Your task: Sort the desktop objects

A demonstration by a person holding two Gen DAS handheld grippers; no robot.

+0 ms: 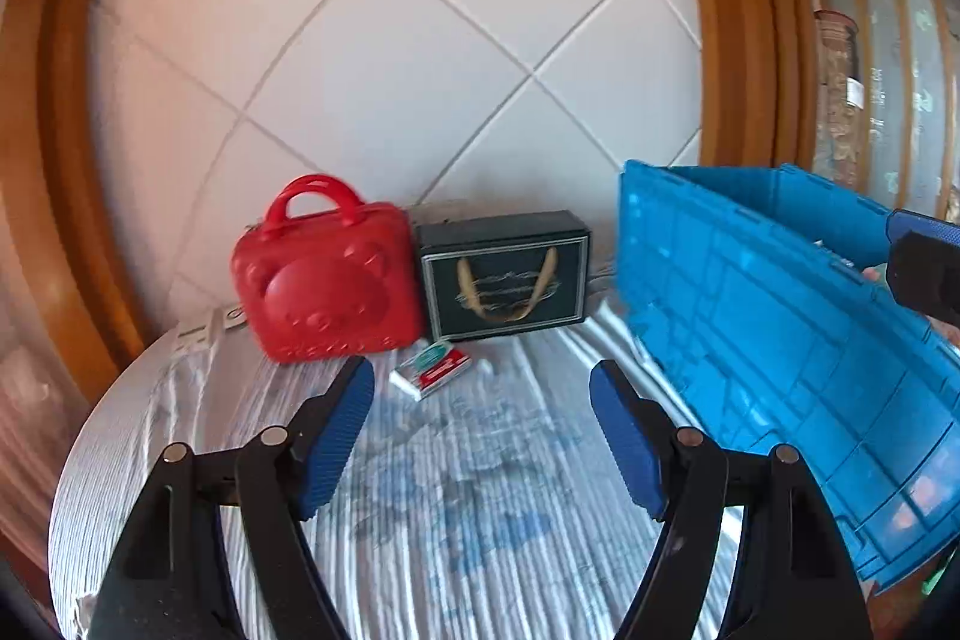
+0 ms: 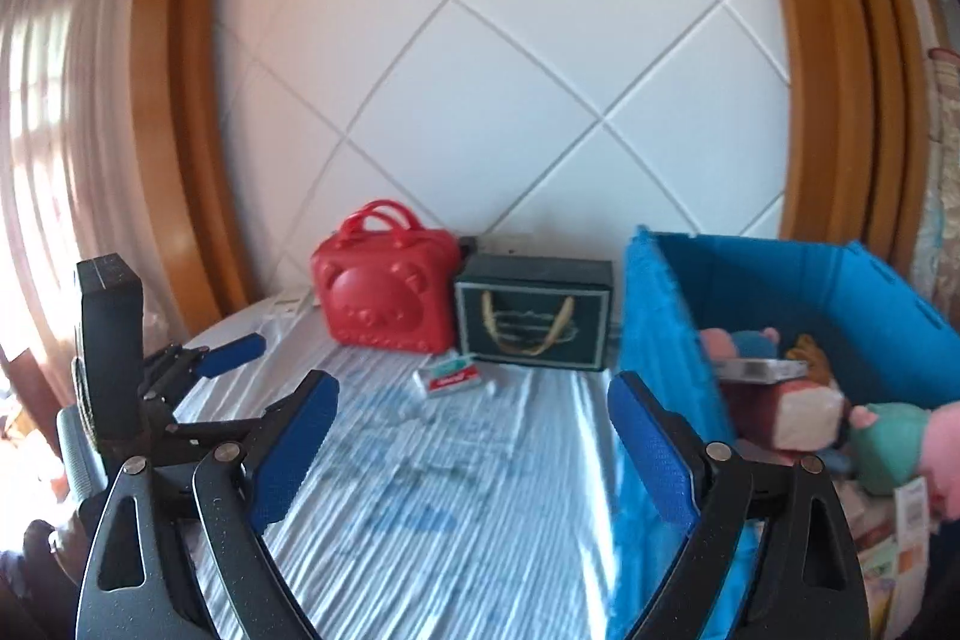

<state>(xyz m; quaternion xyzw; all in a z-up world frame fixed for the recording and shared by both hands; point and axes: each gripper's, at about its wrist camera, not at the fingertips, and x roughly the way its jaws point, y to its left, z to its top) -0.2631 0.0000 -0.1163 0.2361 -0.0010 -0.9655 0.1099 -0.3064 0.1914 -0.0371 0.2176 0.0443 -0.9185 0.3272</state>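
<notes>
A small red, white and teal carton lies flat on the ribbed cloth, a little ahead of my left gripper. The jaws are open with nothing between them. Behind the carton, a red bear-faced case and a dark green gift box stand against the wall. In the right wrist view my right gripper is also open and empty above the cloth, with the same carton just ahead of it. The blue crate at its right holds plush toys and a flat box.
The blue crate's wall rises close to the right of my left gripper. A white power strip lies at the back left by the wooden frame. The table's rounded edge curves along the left. My left gripper's finger shows at the left of the right wrist view.
</notes>
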